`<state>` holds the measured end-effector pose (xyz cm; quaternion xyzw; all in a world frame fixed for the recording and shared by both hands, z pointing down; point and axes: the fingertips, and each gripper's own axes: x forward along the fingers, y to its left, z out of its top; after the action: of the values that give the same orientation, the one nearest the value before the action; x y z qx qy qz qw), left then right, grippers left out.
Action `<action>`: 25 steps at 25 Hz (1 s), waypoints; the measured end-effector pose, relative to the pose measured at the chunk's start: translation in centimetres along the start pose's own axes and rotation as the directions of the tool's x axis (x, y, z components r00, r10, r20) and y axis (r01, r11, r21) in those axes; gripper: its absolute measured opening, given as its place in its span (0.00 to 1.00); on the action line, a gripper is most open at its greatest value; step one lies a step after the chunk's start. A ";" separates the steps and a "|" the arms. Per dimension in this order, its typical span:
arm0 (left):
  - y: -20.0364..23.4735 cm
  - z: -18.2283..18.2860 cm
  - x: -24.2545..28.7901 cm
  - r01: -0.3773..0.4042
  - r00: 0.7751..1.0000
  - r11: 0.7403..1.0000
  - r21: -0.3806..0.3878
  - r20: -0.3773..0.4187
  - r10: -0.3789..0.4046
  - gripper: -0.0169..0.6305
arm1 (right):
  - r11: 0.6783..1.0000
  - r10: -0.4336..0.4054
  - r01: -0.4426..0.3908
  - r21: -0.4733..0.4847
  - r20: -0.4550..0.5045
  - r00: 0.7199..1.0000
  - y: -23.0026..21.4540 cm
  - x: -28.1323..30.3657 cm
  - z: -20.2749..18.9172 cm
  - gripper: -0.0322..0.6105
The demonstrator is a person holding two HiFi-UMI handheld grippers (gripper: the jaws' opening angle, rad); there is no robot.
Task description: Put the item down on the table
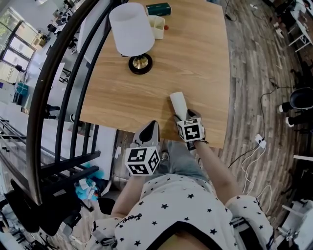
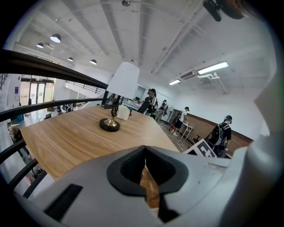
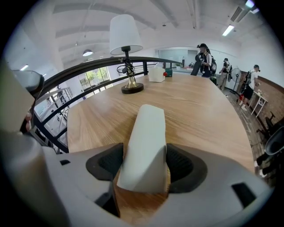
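Note:
A white, squashed paper cup (image 3: 144,146) is pinched between the jaws of my right gripper (image 3: 143,170), its open end pointing away over the wooden table (image 3: 195,111). In the head view the cup (image 1: 179,105) lies low over the table's near edge, held by the right gripper (image 1: 183,118). My left gripper (image 1: 148,134) hangs at the table's near edge, left of the right one. Its jaws (image 2: 145,175) are shut with nothing between them.
A table lamp with a white shade (image 1: 132,29) and a dark round base (image 1: 140,64) stands at the far left of the table. Behind it sit a white box (image 1: 157,26) and a green box (image 1: 158,9). A black railing (image 1: 63,83) runs along the left. People stand in the background (image 2: 151,101).

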<state>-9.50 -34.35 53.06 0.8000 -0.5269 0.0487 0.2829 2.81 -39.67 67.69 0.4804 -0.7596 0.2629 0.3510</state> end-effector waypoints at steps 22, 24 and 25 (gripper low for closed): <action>-2.0 -2.8 -6.4 0.032 0.998 0.999 -0.002 0.045 -0.032 0.05 | 0.976 0.072 -0.145 0.160 0.391 0.917 5.8 -16.4 1.9 0.17; -2.5 -3.2 -6.9 0.036 0.998 0.999 0.002 0.044 -0.036 0.05 | 0.977 0.070 -0.147 0.155 0.415 0.907 6.0 -17.8 1.6 0.09; -2.9 -3.3 -7.1 0.038 0.998 0.999 0.007 0.045 -0.038 0.05 | 0.978 0.066 -0.144 0.154 0.426 0.902 6.0 -18.5 1.4 0.08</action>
<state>-9.39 -26.10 51.98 0.8116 -0.5177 0.0268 0.2695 2.32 -28.23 51.91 0.5137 -0.8148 0.2406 0.1201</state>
